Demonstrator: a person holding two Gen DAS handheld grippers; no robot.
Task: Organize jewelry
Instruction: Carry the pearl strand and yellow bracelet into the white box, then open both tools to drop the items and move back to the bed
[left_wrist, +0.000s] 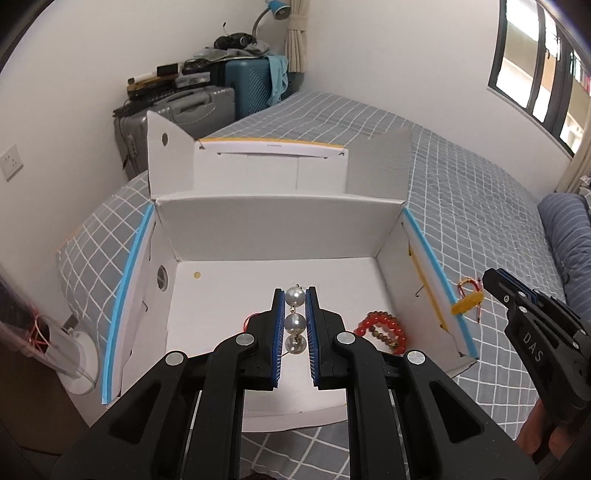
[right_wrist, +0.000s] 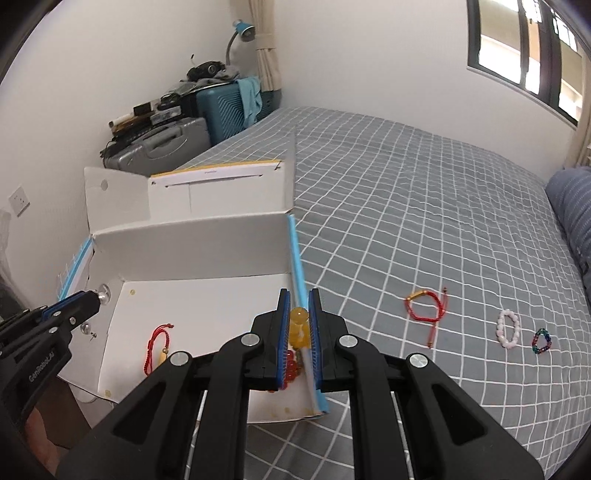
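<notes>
Currently, both grippers carry jewelry toward the open white box (left_wrist: 273, 229) that sits on the checked bedspread (right_wrist: 424, 206). The left gripper (left_wrist: 295, 314) has its jaws pinched on a pearl strand (left_wrist: 294, 321), which hangs between the blue pads directly above the box floor, apparently so that a release drops it inside. The right gripper (right_wrist: 298, 325) is clamped on an amber bead bracelet (right_wrist: 298, 326) with a red cord, held over the blue-edged right wall of the box; it likely needs to travel further inward before release. Inside the box lie a red bead bracelet (left_wrist: 380, 328) near the right wall and a red cord bracelet (right_wrist: 157, 347) toward the left. Outside the box, on the bedspread, three pieces remain: a red cord bracelet with a gold tube (right_wrist: 424, 308), a pale pink bead bracelet (right_wrist: 509, 329) and a small dark multicolour bracelet (right_wrist: 542, 340). Judged from this, sorting is partly complete.
</notes>
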